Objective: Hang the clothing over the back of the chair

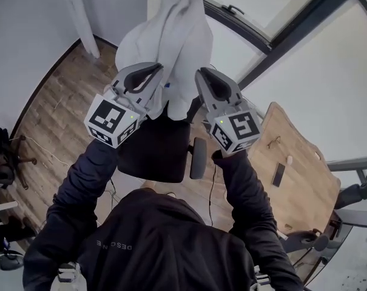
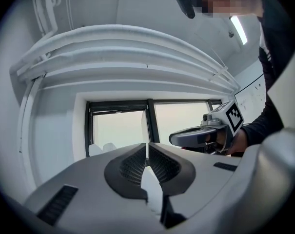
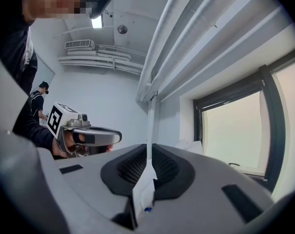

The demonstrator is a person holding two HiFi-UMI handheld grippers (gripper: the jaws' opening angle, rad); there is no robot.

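Observation:
In the head view I hold a white garment (image 1: 171, 38) up in front of me, bunched and hanging between both grippers. My left gripper (image 1: 154, 73) is shut on its left part and my right gripper (image 1: 204, 77) on its right part. Below the garment stands a black office chair (image 1: 156, 147) with an armrest (image 1: 198, 157); the garment hides its back. In the left gripper view the jaws (image 2: 147, 152) meet on a fold of white cloth (image 2: 152, 189). The right gripper view shows the same: its jaws (image 3: 149, 155) pinch a strip of white cloth (image 3: 145, 191).
A wooden table (image 1: 304, 180) stands at the right with a dark phone (image 1: 279, 174) on it. Windows with dark frames (image 1: 274, 41) run behind the chair. Another dark chair (image 1: 4, 156) sits at the left on the wood floor. A person (image 3: 38, 99) stands far back.

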